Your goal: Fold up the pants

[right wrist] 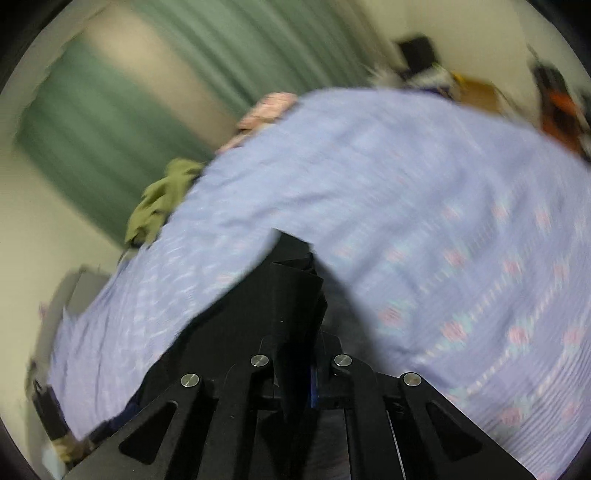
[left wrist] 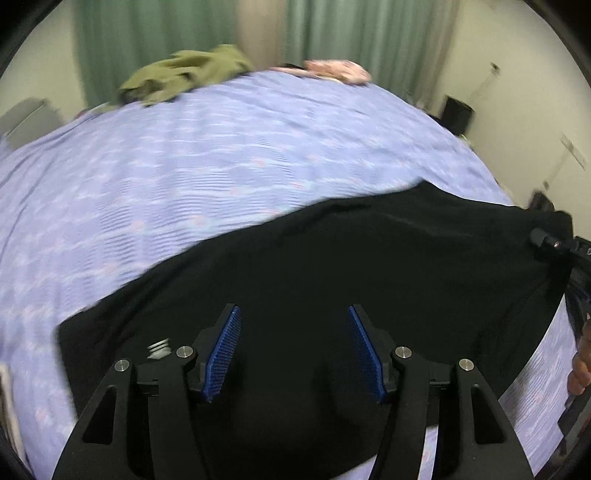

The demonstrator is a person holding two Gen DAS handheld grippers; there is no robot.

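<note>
Across the lavender bedspread (left wrist: 184, 177) the black pants (left wrist: 332, 266) lie spread, the left gripper (left wrist: 293, 350) hovering half-open and empty above them while the right gripper (right wrist: 295, 369) pinches 1 bunched edge, likely to carry it over for a fold.

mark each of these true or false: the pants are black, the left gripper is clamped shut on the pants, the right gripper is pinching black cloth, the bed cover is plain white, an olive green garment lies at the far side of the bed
The pants are black. True.

The left gripper is clamped shut on the pants. False: its blue pads stand apart over the black cloth, pressing on nothing.

The right gripper is pinching black cloth. True: its jaws are closed on a bunched fold of the pants.

The bed cover is plain white. False: it is lavender with a small pink pattern.

An olive green garment lies at the far side of the bed. True, near the green curtain.
</note>
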